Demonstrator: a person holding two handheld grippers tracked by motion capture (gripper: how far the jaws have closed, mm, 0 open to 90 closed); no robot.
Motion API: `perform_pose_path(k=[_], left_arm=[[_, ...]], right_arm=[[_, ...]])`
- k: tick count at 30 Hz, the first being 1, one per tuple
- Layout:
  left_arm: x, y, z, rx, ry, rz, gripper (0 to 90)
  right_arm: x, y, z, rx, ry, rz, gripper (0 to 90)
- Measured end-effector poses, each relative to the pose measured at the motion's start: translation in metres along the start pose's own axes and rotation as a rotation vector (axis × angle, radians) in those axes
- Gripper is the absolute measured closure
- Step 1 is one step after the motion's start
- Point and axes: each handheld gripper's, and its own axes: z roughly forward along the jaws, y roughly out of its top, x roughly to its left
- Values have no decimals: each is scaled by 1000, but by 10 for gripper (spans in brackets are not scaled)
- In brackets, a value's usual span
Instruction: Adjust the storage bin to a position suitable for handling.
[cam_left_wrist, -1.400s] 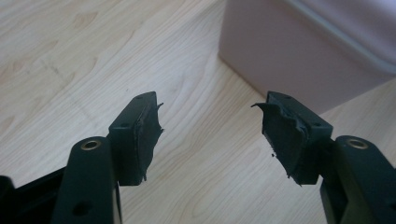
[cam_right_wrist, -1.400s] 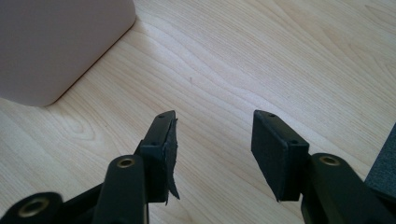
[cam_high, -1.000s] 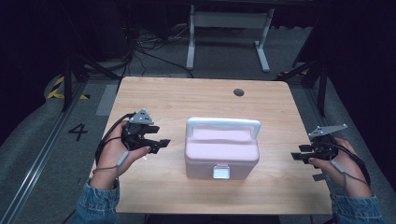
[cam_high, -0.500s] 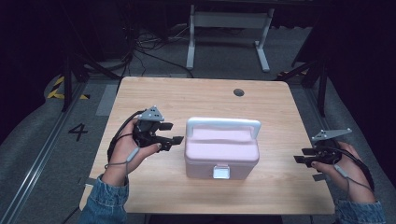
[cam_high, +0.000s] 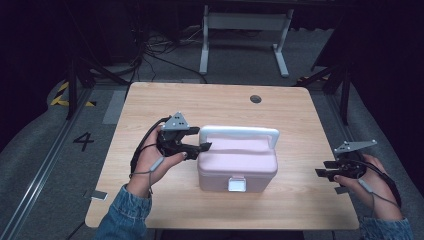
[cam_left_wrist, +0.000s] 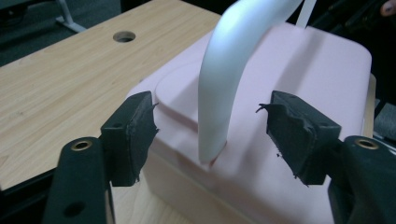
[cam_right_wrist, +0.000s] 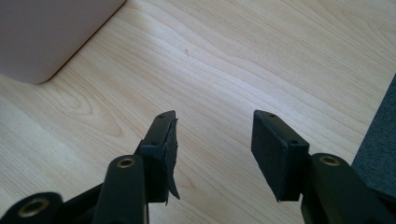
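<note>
While the pink box (cam_high: 237, 165) is sitting shut near the middle of the bench (cam_high: 150, 105), the left tool (cam_high: 200, 145) is hovering at the box's left end, its jaws spread wide on either side of the white handle (cam_left_wrist: 229, 79) without touching it. Well to the right of the box, the right tool (cam_high: 326, 174) is hanging just above the bench's edge, its jaws parted and gripping nothing.
</note>
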Motion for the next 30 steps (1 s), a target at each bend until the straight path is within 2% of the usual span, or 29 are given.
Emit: perform_pose_path(k=[1, 3, 8, 11, 14, 16, 20, 21, 24, 26, 30], left_arm=[[0, 0, 2, -6, 3, -5, 394], [-1, 1, 6, -11, 8, 1, 409], [-2, 3, 14, 1, 20, 18, 470], [-6, 5, 18, -1, 36, -1, 515], [-8, 7, 18, 6, 48, 0, 572], [-10, 8, 18, -13, 53, -9, 600], [-10, 9, 18, -40, 38, -21, 655], [-10, 9, 19, -58, 37, -20, 669], [-11, 10, 18, -68, 47, -16, 726], [-11, 10, 18, -67, 46, -27, 726], [-13, 11, 18, -62, 58, -21, 730]], right_arm=[[0, 0, 0, 0, 0, -2, 511], [1, -1, 0, 3, 4, 0, 511], [1, -4, 0, 4, 1, 4, 513], [2, -4, 0, 4, 5, 5, 512], [3, -4, 1, -2, 11, 1, 512], [3, -4, 1, 0, 13, -3, 513], [4, -3, 2, -2, 12, -5, 510], [4, -3, 2, -3, 13, -7, 509], [4, -3, 2, -7, 14, -9, 509], [4, -3, 2, -6, 12, -10, 509], [4, -3, 1, -9, 13, -7, 509]])
